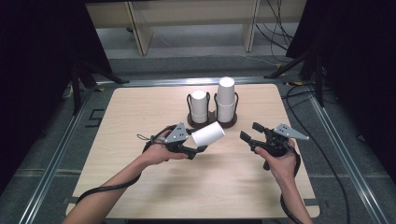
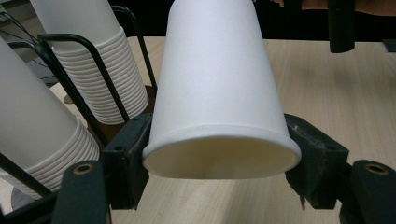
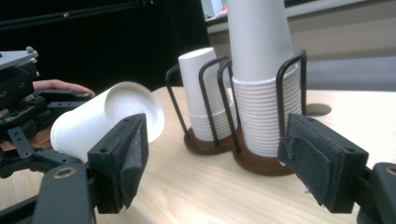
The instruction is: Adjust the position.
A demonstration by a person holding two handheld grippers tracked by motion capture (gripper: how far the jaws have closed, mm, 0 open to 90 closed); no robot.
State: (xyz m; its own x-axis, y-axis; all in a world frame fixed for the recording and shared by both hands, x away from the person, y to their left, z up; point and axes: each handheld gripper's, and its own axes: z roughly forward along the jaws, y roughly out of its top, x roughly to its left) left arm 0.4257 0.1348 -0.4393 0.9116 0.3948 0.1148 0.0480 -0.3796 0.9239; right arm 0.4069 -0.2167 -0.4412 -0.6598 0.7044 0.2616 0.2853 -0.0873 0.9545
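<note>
Left hand-held gripper clamps a paper cup near its rim, held tipped over the worktop just before the cup rack, right hand-held gripper standing empty and unclenched; cup looks light and crushable, so grip gently.

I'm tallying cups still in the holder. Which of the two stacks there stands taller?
The right-hand stack in the wire cup holder stands taller; its top cup rises well above the left-hand stack beside it.
</note>
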